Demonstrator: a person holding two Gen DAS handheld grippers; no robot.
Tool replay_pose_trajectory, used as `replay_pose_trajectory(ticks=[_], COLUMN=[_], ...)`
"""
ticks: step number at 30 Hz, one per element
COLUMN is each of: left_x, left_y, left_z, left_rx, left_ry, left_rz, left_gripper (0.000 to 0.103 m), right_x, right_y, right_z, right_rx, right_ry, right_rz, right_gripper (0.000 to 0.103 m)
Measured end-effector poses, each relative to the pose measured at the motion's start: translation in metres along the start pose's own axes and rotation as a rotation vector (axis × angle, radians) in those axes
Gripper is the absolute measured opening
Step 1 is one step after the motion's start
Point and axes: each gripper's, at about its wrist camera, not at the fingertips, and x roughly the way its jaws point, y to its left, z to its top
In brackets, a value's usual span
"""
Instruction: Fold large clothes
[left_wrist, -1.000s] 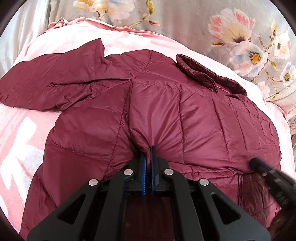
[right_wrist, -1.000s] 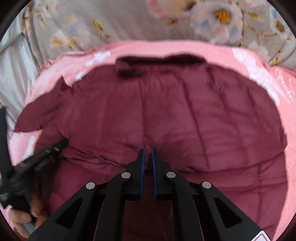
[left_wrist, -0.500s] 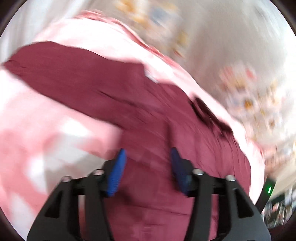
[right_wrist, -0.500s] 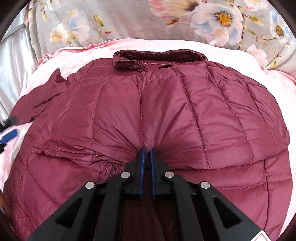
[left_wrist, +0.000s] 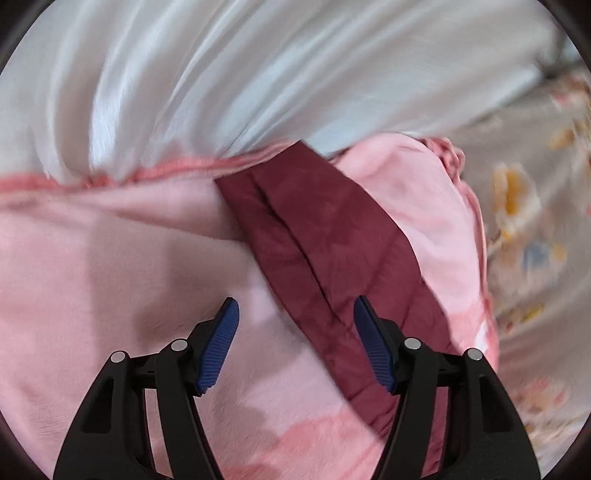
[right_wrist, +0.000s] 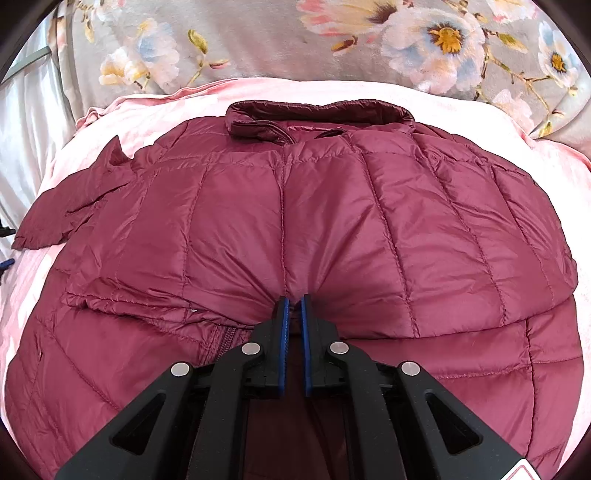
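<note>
A maroon quilted puffer jacket (right_wrist: 332, 229) lies spread on a pink blanket (right_wrist: 155, 110), collar at the far side, its front panel folded over the body. My right gripper (right_wrist: 292, 300) is shut on a fold of the jacket near its lower edge. In the left wrist view the jacket's sleeve (left_wrist: 325, 240) runs diagonally across the pink blanket (left_wrist: 110, 266) toward the far edge. My left gripper (left_wrist: 295, 317) is open and empty just above the sleeve, which lies between and ahead of its blue pads.
A grey floral sheet (right_wrist: 258, 40) lies beyond the blanket. A pale silky cloth (left_wrist: 221, 74) lies past the blanket's edge on the left side. The blanket's ruffled hem (left_wrist: 454, 155) is close to the sleeve end.
My left gripper let go of the jacket, opened, and swung left to the sleeve. My right gripper stayed shut on the jacket fold.
</note>
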Motion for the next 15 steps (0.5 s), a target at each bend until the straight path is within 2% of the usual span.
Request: replay_pose_trajectory(ticks=[2,3,4,5,6,8,12,13,15], left_x=[0.007,0.01,0.012,0.015,0.016,0.004,-0.037,-0.054,-0.079], left_y=[0.002,0.0,-0.001,-0.005,-0.011,-0.03,-0.097,-0.128,-0.164], left_z=[0.003,0.003,0.005,0.006,0.006,0.003,-0.015,-0.029,-0.047], left_rx=[-0.037,-0.035,-0.025,-0.012,0.005,0.066,0.307,0.385,0.47], left_ry=[0.006,0.003,0.005,0.02,0.031,-0.002,-0.066,-0.081,-0.093], left_rz=[-0.029,-0.031,-0.033,-0.037,-0.043,-0.053,-0.092,-0.137,-0.206], left_gripper=[0.054,0.045,0.034,0.006,0.001,0.0,0.0,0.0,0.0], right_x=[0.0,0.0,0.0,0.0,0.0,0.0,0.0,0.0,0.0], right_y=[0.0,0.0,-0.001,-0.001,-0.001,-0.001,-0.001,-0.001,-0.002], right_z=[0.0,0.0,0.0,0.0,0.0,0.0,0.0,0.0,0.0], right_rx=[-0.004,-0.004,-0.004,-0.003,-0.002,0.001,0.005,0.006,0.008], right_ry=[-0.014,-0.014,-0.014,-0.015,-0.015,-0.015,-0.018,-0.019,-0.019], right_rz=[0.007,0.007,0.007,0.009,0.01,0.013,0.018,0.019,0.021], right_gripper=[0.005,0.005,0.005,0.005,0.005,0.005,0.005,0.005,0.005])
